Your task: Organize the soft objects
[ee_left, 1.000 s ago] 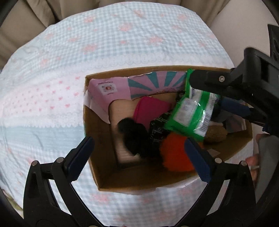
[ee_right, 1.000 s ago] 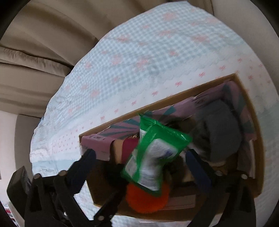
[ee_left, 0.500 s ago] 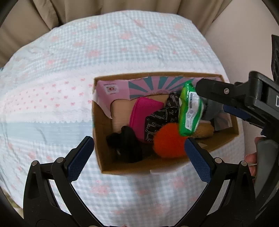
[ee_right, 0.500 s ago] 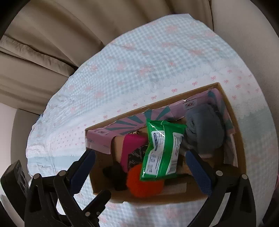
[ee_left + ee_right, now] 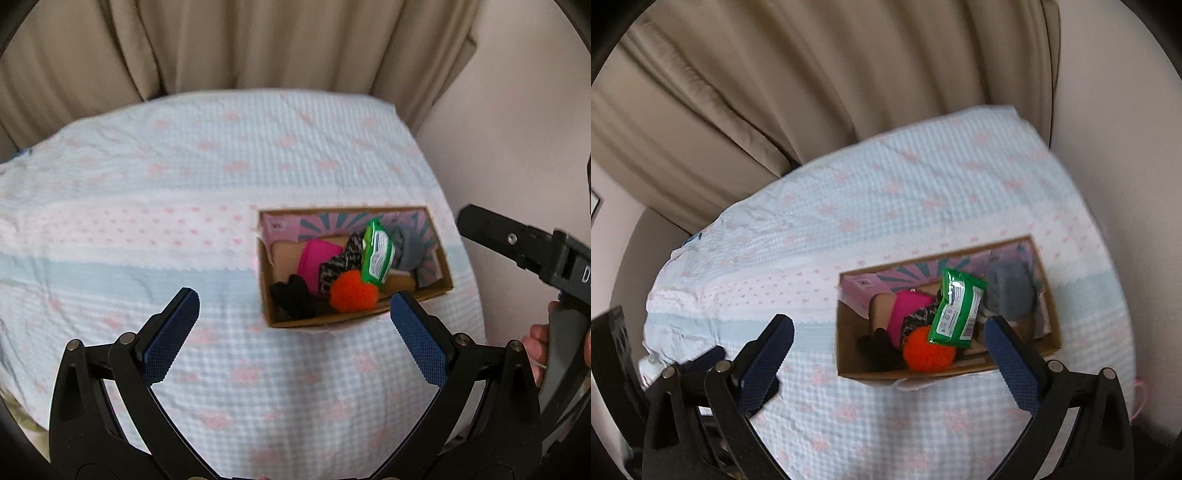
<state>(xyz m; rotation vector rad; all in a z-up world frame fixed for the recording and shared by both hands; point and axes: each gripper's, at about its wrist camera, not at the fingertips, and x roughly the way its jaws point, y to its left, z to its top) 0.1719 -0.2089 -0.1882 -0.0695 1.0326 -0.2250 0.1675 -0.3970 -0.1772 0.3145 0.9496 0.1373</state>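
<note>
A cardboard box (image 5: 332,322) sits on the bed toward its right side. Inside it lie a green wipes packet (image 5: 376,254) propped on an orange pom-pom (image 5: 352,295), a pink pouch (image 5: 317,262), a black fuzzy item (image 5: 291,301) and a grey fuzzy item (image 5: 410,247). My left gripper (image 5: 293,301) hovers open and empty, nearer than the box. The right gripper (image 5: 888,322) is also open and empty, held back from the box (image 5: 912,373), with the packet (image 5: 956,310) and pom-pom (image 5: 929,350) beyond its fingers. Its body (image 5: 517,243) shows at the right edge of the left wrist view.
The bed wears a pale blue and pink checked sheet (image 5: 184,184). Beige curtains (image 5: 258,44) hang behind it and a plain wall (image 5: 517,129) stands at the right. The bed's right edge runs close to the box. A hand (image 5: 537,341) grips the right tool's handle.
Both grippers have pulled up and back from the box, which now looks smaller and farther. The green packet stays in the box, leaning on the pom-pom.
</note>
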